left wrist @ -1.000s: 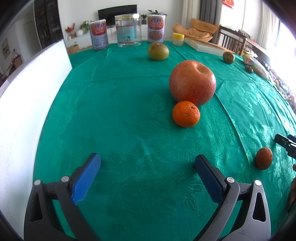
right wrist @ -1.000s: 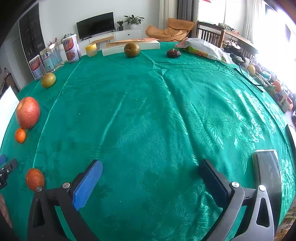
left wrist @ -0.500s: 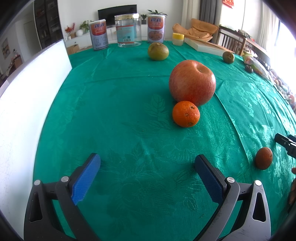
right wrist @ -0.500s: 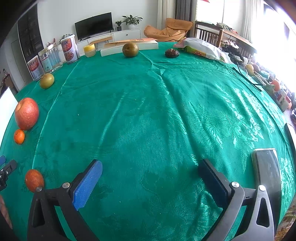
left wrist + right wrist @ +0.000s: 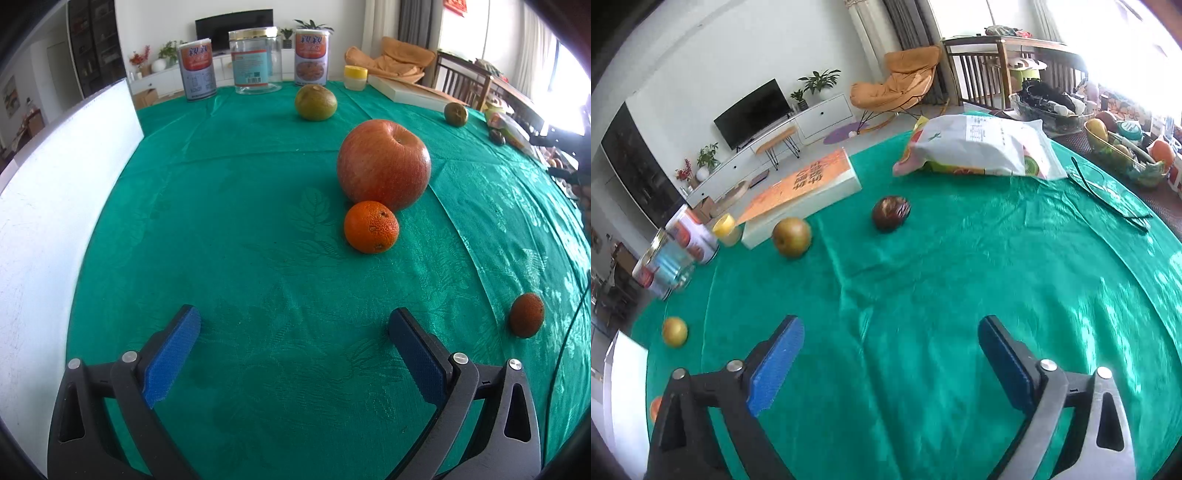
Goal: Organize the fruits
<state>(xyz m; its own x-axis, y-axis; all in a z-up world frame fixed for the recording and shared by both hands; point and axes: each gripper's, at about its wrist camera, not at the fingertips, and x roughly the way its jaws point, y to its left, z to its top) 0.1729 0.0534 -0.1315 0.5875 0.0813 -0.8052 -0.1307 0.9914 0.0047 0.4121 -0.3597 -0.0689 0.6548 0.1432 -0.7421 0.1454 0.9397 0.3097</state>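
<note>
On the green tablecloth, the left wrist view shows a big red apple (image 5: 384, 164) with a small orange (image 5: 371, 226) touching its near side. A second small orange (image 5: 526, 315) lies at the right and a green-brown fruit (image 5: 316, 102) far back. My left gripper (image 5: 293, 343) is open and empty, low over the cloth, short of the oranges. My right gripper (image 5: 890, 350) is open and empty above the cloth. Ahead of it lie a brown-green pear (image 5: 792, 236) and a dark red fruit (image 5: 891, 213). A yellowish fruit (image 5: 675, 332) lies at its left.
A white board (image 5: 48, 206) stands along the left. Two tins (image 5: 197, 69) and a clear jar (image 5: 255, 61) stand at the far edge, with a yellow-lidded cup (image 5: 727, 229), a book (image 5: 805, 194) and a snack bag (image 5: 975, 149). A fruit basket (image 5: 1123, 155) stands off the right.
My right gripper has moved far forward and up across the table, toward the pear and dark fruit, and has left the left wrist view's lower right. The left gripper has stayed still.
</note>
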